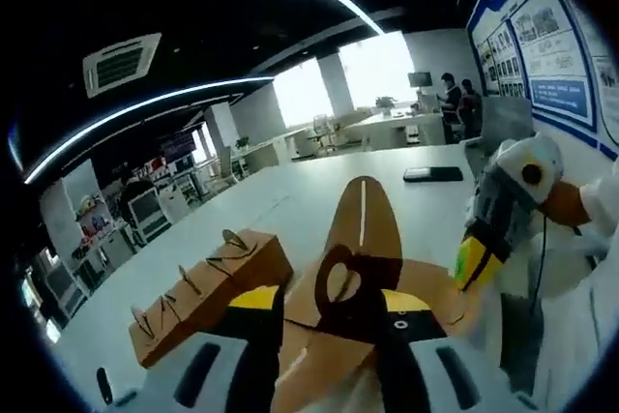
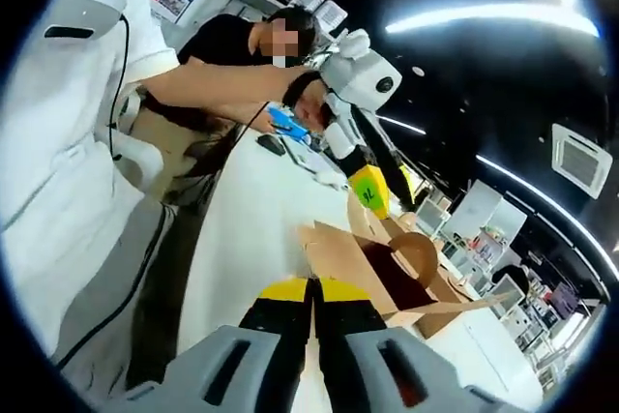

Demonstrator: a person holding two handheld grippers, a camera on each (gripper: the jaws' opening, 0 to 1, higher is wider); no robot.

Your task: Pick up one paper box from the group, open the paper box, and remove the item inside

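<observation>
At lower centre of the left gripper view, the left gripper (image 1: 329, 321) clamped its jaws on the opened paper box (image 1: 363, 268); contents were hidden. More boxes (image 1: 208, 292) lay lower left. The right gripper (image 2: 311, 309) was closed, empty, just before the box.

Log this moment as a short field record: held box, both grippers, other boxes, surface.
held box: brown paper box, flaps open, rounded handle flap raised
left gripper: left gripper, jaws closed on the box's flap
right gripper: right gripper, jaws together, nothing between them; box just beyond its tips
other boxes: closed paper boxes in a row, to the held box's left in the left gripper view
surface: white table
item inside: cannot tell
</observation>
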